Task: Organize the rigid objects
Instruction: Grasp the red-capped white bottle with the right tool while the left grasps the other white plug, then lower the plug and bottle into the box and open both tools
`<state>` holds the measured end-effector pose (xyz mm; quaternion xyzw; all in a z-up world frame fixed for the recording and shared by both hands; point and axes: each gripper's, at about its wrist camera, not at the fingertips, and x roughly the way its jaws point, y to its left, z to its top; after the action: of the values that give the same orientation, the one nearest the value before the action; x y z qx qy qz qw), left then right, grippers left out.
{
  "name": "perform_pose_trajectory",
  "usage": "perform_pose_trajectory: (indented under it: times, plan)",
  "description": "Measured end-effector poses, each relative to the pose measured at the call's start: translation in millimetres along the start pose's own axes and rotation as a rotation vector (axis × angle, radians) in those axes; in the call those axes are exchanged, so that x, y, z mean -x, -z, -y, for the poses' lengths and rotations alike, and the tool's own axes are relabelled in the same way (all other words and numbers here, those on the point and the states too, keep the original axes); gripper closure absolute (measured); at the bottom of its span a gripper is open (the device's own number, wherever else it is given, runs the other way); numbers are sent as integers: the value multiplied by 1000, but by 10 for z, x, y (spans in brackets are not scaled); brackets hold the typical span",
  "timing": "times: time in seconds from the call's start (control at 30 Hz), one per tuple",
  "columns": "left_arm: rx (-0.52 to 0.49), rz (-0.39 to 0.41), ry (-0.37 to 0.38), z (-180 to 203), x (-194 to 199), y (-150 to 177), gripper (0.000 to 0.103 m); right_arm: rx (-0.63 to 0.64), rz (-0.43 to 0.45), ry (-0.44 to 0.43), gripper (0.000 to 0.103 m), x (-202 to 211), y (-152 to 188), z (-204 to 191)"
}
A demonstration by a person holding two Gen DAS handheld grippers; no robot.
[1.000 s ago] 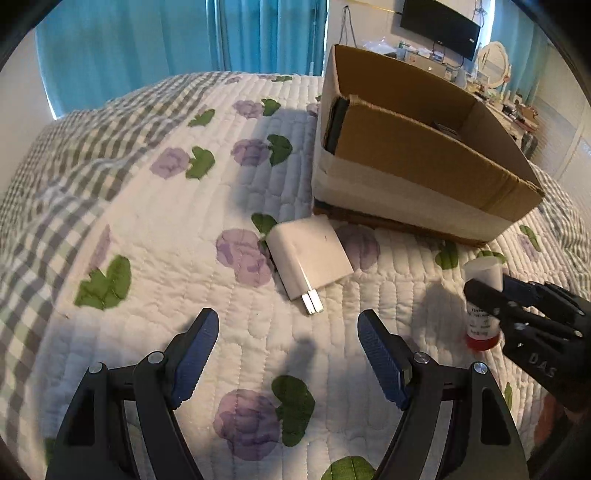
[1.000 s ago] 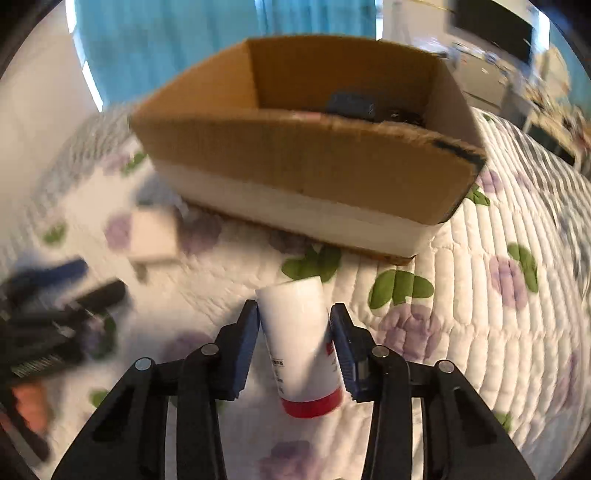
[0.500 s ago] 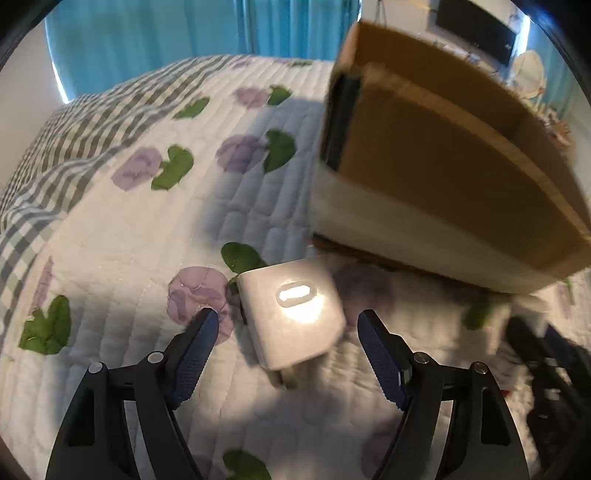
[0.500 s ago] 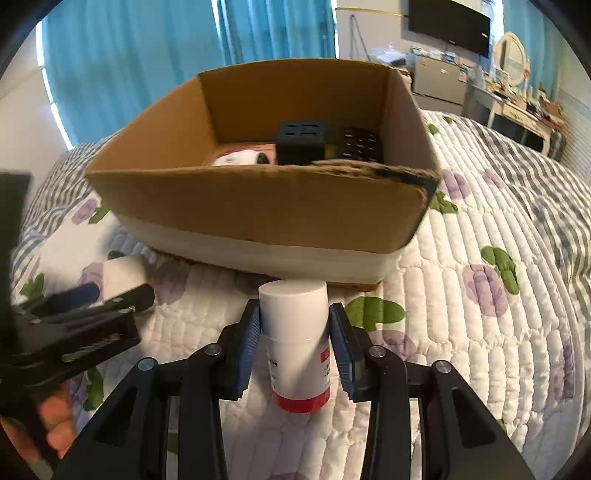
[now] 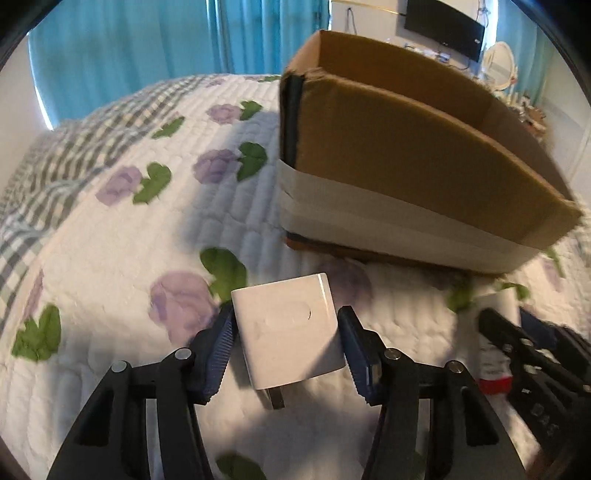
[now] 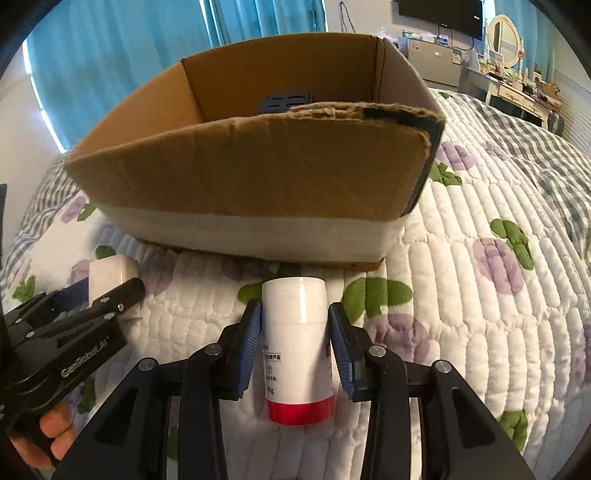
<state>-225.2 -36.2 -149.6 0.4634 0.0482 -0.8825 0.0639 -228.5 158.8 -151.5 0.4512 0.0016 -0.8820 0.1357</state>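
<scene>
A white plug-in charger sits between my left gripper's blue pads, which are shut on its sides just above the quilt; it also shows in the right wrist view. My right gripper is shut on a white bottle with a red base, held upright; the bottle also shows in the left wrist view. An open cardboard box stands just beyond both, with dark objects inside.
A quilted bedspread with purple flowers and green leaves covers the bed. Blue curtains hang behind. A dresser with a mirror and a wall screen stand at the far right.
My left gripper moved forward and down over the charger and closed on it. My right gripper kept its hold on the bottle and came nearer the box.
</scene>
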Motion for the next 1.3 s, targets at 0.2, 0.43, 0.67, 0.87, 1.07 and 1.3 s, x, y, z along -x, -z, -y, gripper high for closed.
perform_pose_trajectory:
  times: [0.2, 0.43, 0.67, 0.87, 1.07, 1.3]
  plan:
    - [-38, 10, 69, 99, 347, 200, 50, 16, 14, -5, 67, 245, 48, -20]
    - [-70, 45, 113, 119, 838, 360, 50, -9, 53, -25, 67, 697, -43, 46]
    - [-95, 129, 173, 151, 1352, 158, 50, 50, 103, -34, 67, 1271, -306, -124]
    - [-80, 207, 223, 195, 1643, -294, 50, 110, 184, -39, 67, 1687, -784, -203]
    - [-141, 235, 217, 337, 1617, -840, 50, 154, 245, -47, 67, 1734, -1292, -240]
    - [-184, 195, 172, 549, 946, -1498, 50, 126, 257, -60, 67, 1260, -1732, -75]
